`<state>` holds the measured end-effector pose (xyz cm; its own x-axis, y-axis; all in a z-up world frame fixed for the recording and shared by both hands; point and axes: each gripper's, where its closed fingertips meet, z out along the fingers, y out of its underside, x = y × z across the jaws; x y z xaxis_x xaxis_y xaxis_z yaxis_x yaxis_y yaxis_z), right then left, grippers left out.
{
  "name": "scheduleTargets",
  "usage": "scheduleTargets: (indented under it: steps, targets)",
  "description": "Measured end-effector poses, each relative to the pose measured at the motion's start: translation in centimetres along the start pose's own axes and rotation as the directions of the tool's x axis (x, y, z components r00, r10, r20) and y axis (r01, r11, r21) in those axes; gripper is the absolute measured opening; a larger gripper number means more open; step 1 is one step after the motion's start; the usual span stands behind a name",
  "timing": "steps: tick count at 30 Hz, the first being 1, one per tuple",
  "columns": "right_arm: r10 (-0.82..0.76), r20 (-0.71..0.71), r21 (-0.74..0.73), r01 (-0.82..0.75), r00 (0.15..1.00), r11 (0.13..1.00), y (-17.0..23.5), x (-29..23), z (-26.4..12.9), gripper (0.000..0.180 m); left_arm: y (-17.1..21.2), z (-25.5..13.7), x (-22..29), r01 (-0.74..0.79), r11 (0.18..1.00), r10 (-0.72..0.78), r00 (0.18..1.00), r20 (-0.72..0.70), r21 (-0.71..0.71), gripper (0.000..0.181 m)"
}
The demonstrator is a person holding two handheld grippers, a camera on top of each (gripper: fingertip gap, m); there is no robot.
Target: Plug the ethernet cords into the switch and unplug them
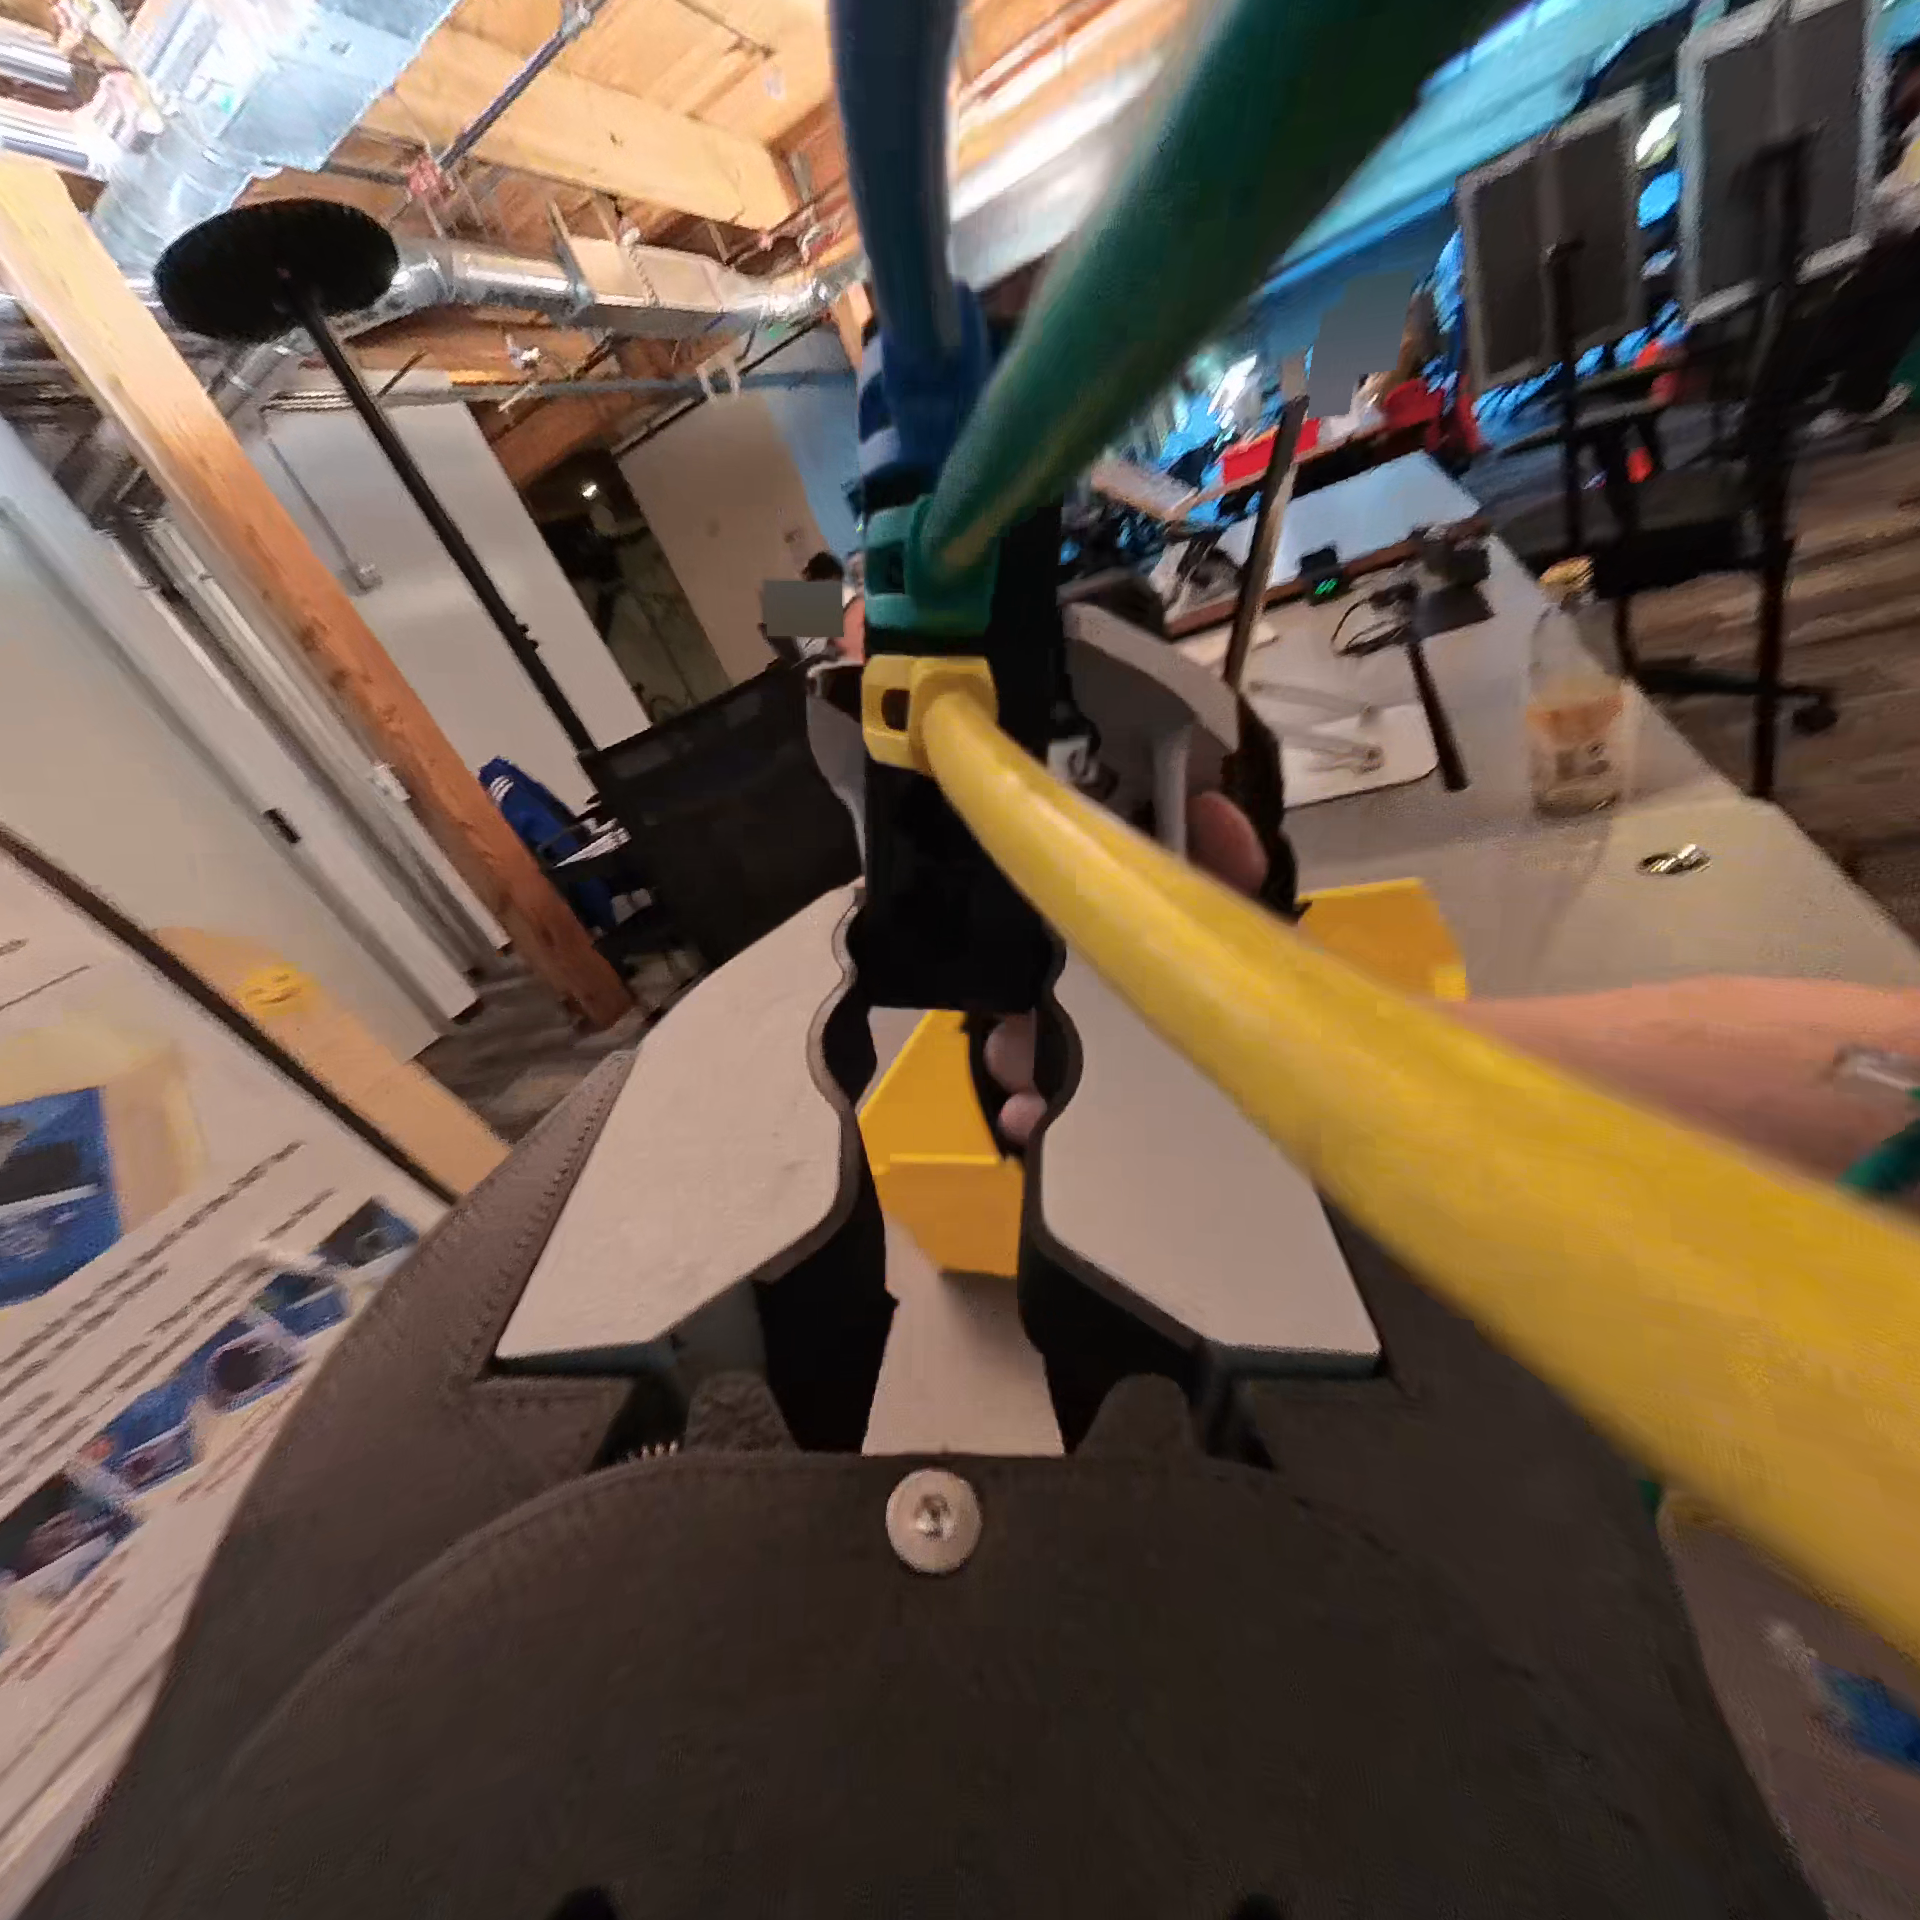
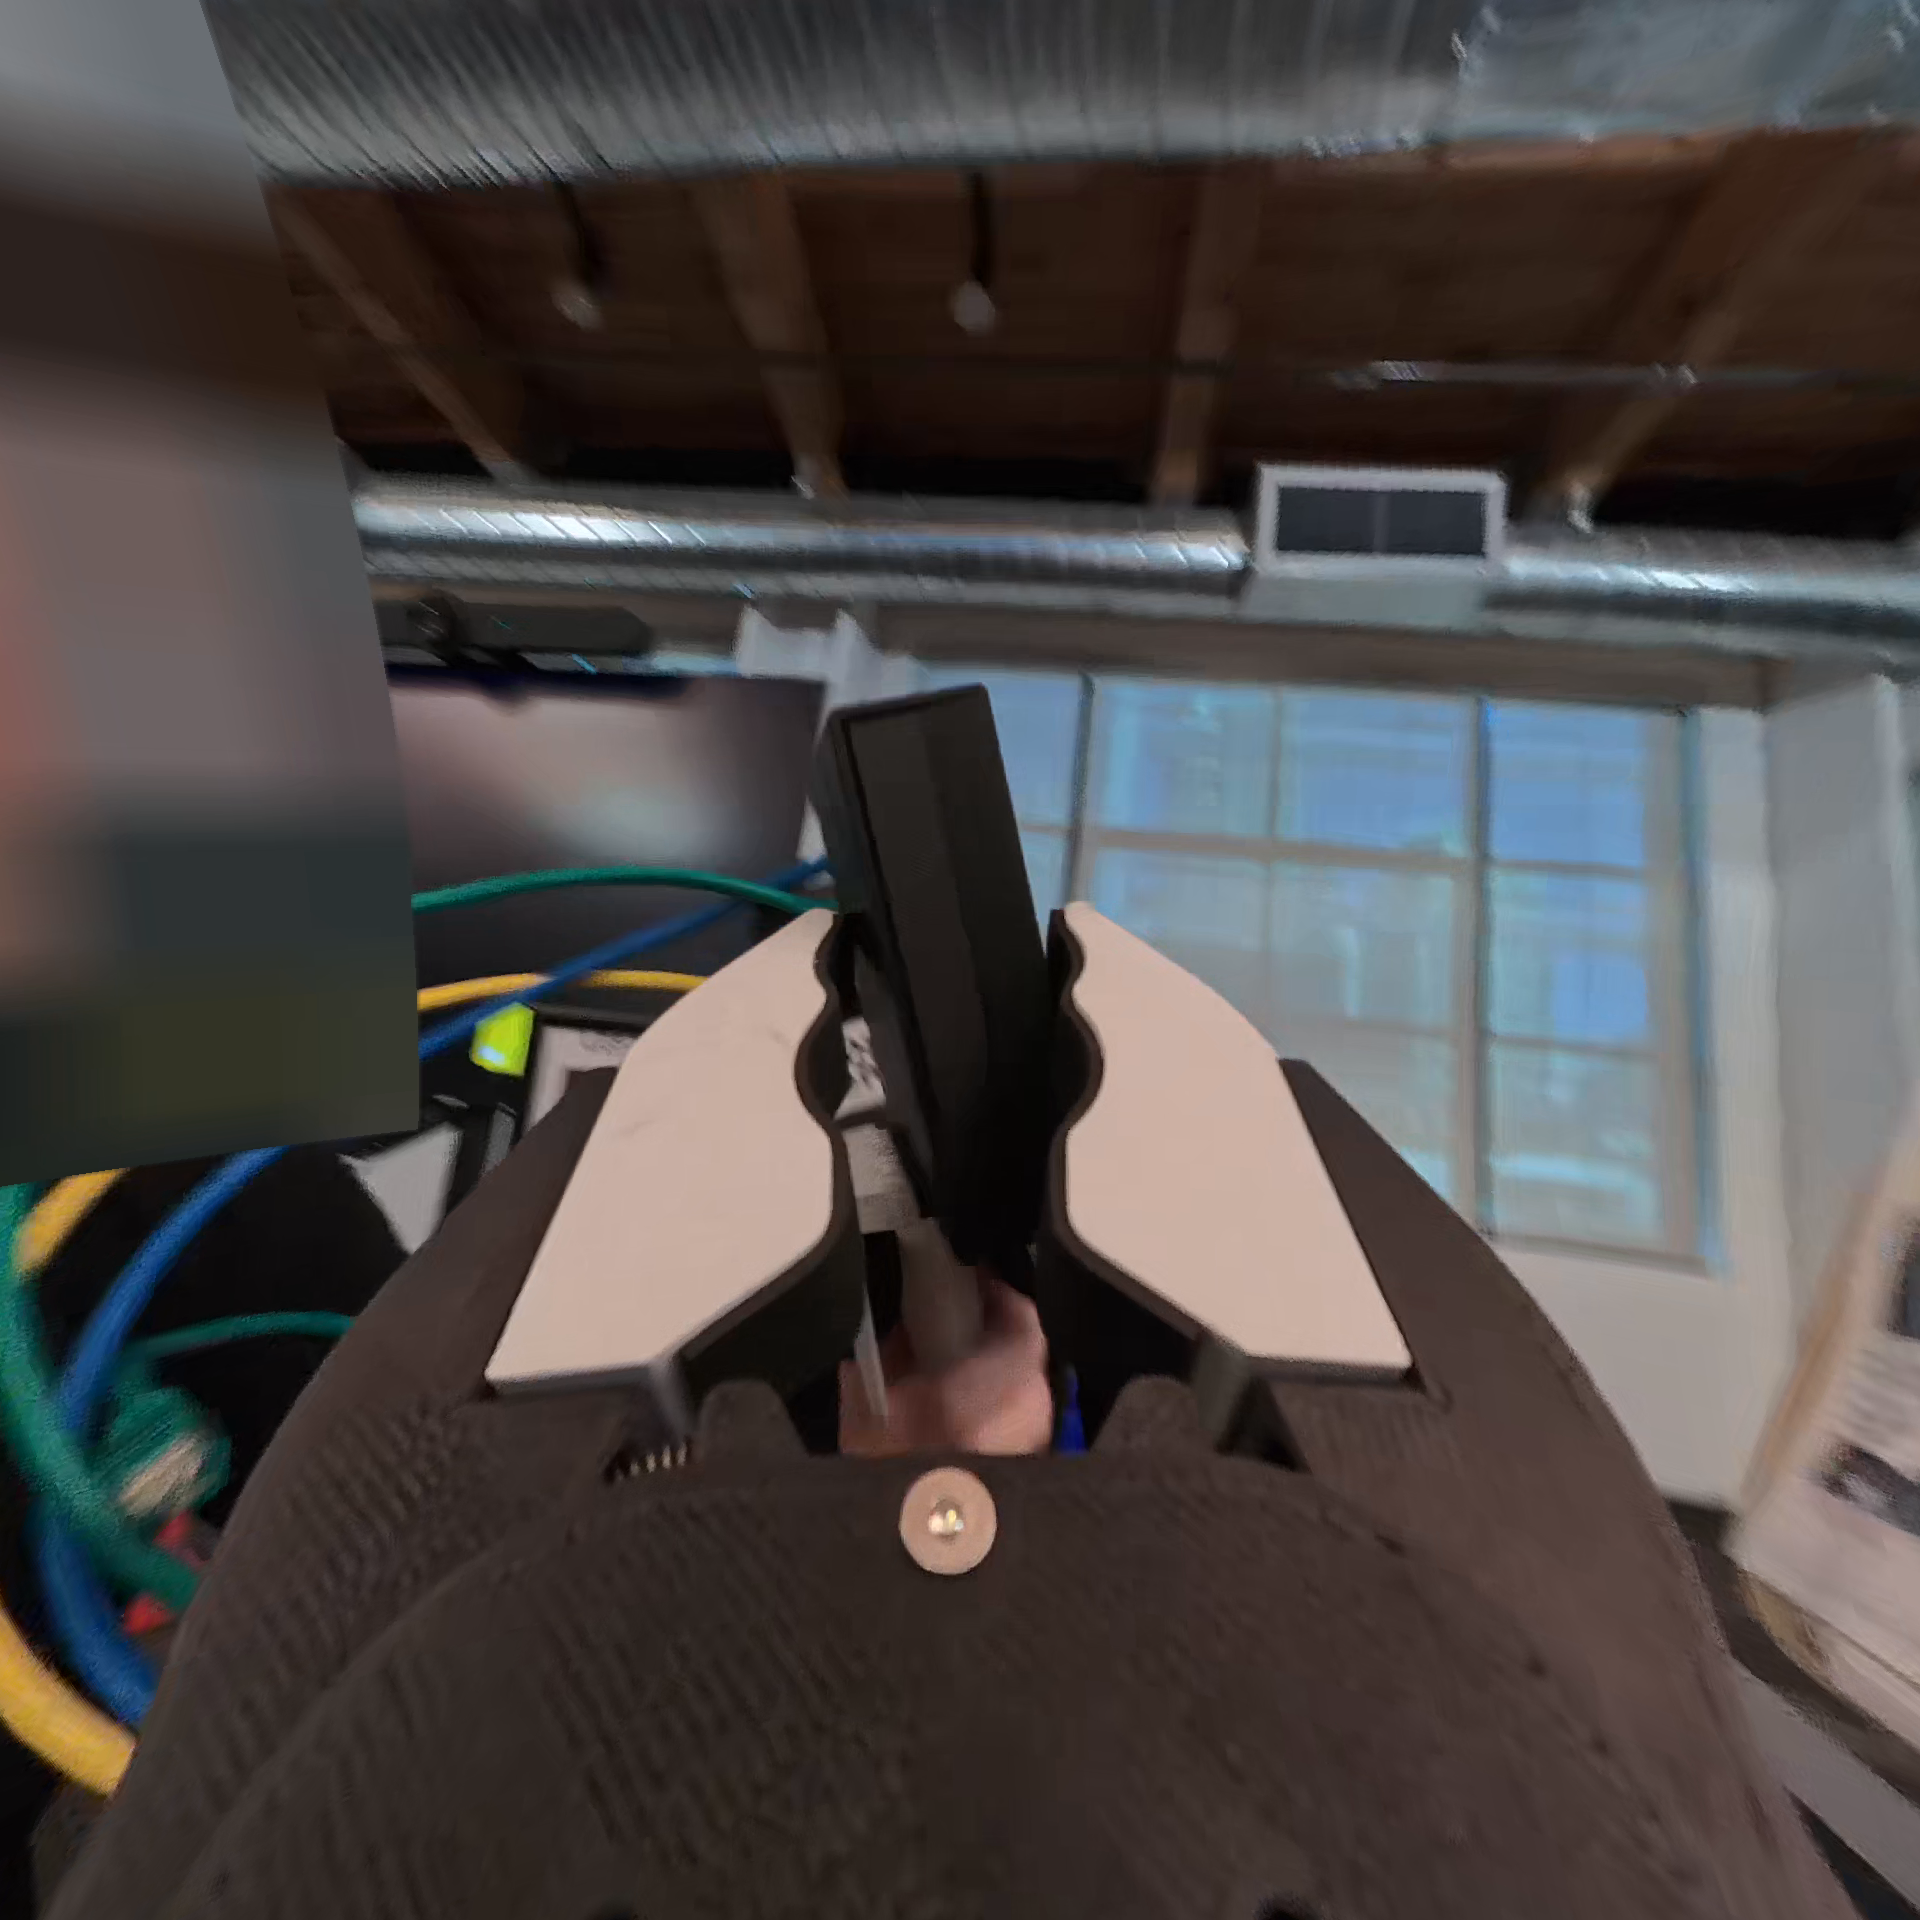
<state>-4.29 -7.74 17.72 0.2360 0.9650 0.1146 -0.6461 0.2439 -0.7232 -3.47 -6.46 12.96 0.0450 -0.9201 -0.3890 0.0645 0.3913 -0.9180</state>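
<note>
1. Wall poster (image 1: pixel 156 1403), low and to the left of the switch (image 1: pixel 956 831): lines of dark print among small photos, all too blurred to read.
2. Small display (image 1: pixel 1325 587), on the table to the right of the switch: green digits, too small to make out.
3. White label (image 2: pixel 868 1070), on the switch's side: black code pattern and print, half hidden and unreadable.
4. Leaning poster (image 2: pixel 1870 1434), far right of the switch: blurred print, illegible.
</note>
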Motion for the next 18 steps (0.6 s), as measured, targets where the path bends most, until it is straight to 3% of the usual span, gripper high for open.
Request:
scheduleTargets:
  steps: [5, 8, 10, 13, 15, 18]
  targets:
    - [-0.118, -0.184, -0.116, 0.097, 0.976, 0.989, -1.3, 2.7, -1.5, 0.041, 2.1, -2.6, -2.7, -0.121, 0.969, 0.142, 0.987, 0.081, -0.216, 0.029]
    - [-0.321, -0.139, -0.324, 0.263, 0.937, 0.909, -1.5, 1.8, -2.1, 0.032, 3.6, -3.8, -3.7, -0.193, 0.92, 0.238, 0.967, 0.093, -0.342, 0.028]
    - [-0.509, -0.051, -0.54, 0.404, 0.859, 0.738, -0.3, 1.0, -2.1, 0.03, 4.7, -4.3, -4.2, -0.241, 0.874, 0.308, 0.946, 0.098, -0.421, 0.026]
    - [-0.723, 0.125, -0.749, 0.542, 0.68, 0.38, 1.2, 0.5, -2.7, 0.04, 5.4, -4.4, -4.1, -0.288, 0.84, 0.361, 0.929, 0.078, -0.46, 0.027]
    - [-0.803, 0.227, -0.817, 0.556, 0.552, 0.151, 2.0, 1.0, -3.2, 0.049, 6.0, -4.3, -3.9, -0.306, 0.812, 0.385, 0.921, 0.062, -0.497, 0.028]
    - [-0.829, 0.353, -0.805, 0.592, 0.435, -0.032, 3.6, 0.5, -2.1, 0.062, 7.2, -4.1, -3.8, -0.364, 0.732, 0.463, 0.886, 0.029, -0.575, 0.028]
